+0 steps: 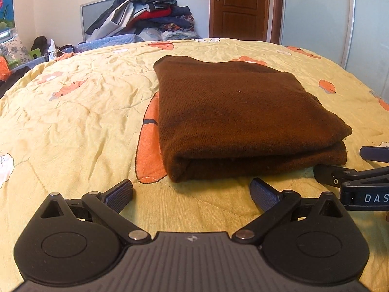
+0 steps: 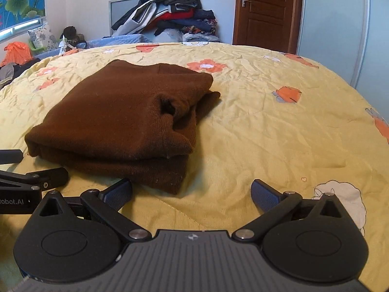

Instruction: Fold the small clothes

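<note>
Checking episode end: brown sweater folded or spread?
Folded. The brown sweater lies as a compact stack, doubled layers visible along its near edge, on the yellow quilt.

— What carries everything?
— A bed [image 1: 80,126], spread with a wrinkled yellow quilt printed with orange flowers.
— And directly on it?
— A folded brown garment [image 1: 233,112], lying flat near the middle, with a clothes pile [image 1: 148,12] at the far edge.

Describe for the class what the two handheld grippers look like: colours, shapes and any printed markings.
Both the left gripper and the right gripper are matte black, with two round discs, silver rivets, angled link arms and a ribbed grey centre plate bearing a small logo. Their fingers carry dark blue textured pads. White lettering runs along each side.
</note>
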Motion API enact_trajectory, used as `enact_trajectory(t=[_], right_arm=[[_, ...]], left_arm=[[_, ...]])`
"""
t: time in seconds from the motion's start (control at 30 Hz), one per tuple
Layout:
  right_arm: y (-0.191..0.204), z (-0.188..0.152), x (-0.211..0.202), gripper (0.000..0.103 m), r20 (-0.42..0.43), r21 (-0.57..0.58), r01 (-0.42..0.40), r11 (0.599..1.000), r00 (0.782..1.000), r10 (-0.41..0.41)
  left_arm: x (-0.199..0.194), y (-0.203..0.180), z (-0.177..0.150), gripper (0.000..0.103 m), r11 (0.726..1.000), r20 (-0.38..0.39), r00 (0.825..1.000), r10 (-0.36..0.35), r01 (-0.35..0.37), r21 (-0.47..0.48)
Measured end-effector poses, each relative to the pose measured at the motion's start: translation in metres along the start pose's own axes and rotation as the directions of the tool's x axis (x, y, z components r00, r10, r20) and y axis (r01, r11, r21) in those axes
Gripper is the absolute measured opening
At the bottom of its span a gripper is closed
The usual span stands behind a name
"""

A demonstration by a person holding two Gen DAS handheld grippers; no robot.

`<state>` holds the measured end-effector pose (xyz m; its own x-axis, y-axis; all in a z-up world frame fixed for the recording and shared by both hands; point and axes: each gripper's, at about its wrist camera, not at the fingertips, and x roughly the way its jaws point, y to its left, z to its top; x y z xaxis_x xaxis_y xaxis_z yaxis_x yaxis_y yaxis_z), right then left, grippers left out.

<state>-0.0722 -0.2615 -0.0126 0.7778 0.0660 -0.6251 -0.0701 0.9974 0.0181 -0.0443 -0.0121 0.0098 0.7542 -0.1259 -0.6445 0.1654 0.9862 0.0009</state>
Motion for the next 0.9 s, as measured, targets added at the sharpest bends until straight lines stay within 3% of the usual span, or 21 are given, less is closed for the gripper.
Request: enact_trajectory(t=[0.9], right_arm=[[-0.0018,0.0002,-0.0089,0.103,0.006,-0.012,-0.003,1.000,1.000,0.003]], left_arm=[[0.0026,0.0003,0.0008,0.103,1.000,0.002,1.000,0.018,-0.018,-0.017]])
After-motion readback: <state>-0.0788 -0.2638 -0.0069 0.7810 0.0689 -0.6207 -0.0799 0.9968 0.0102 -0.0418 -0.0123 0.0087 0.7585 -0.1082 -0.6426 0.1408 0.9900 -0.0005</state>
